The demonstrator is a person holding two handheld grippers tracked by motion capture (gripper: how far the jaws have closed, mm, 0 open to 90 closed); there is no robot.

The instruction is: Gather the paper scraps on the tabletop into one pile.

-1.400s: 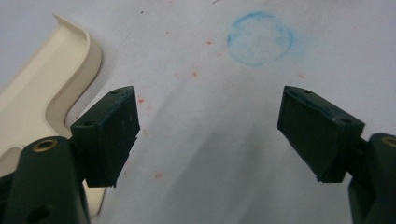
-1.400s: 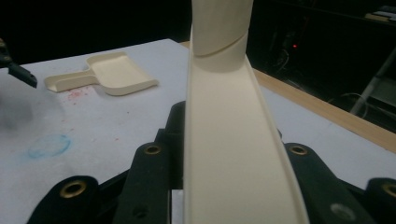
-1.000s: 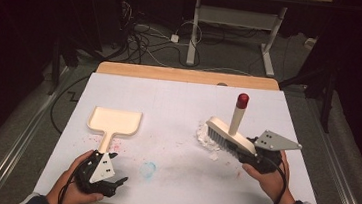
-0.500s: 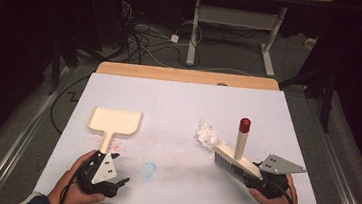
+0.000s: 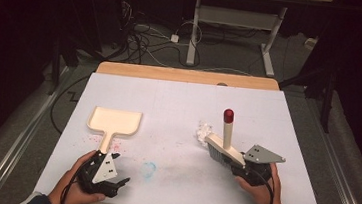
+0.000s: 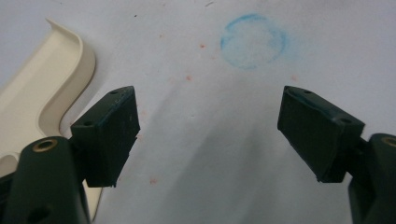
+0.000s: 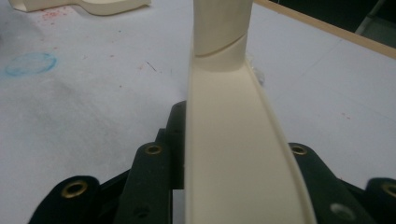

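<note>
A: Where are we in the sweep?

B: Our right gripper (image 5: 243,164) has its jaws clamped on the back of the brush (image 5: 223,149), whose bristles sit on the surface (image 5: 179,102) just near and right of the crumpled white scrap (image 5: 203,132). The red-tipped handle stands upright.

A: And the dustpan (image 5: 115,122)?

B: It lies flat at the left, well apart from the scrap, its handle pointing toward our left gripper (image 5: 112,173). That gripper's jaws stand wide open with nothing between them, beside the handle in the left gripper view.

A: So what comes next?

B: We judge the brush must push the scrap leftward across the surface, past the blue ring (image 5: 149,169), while we close the left gripper on the dustpan handle to steady it.
</note>
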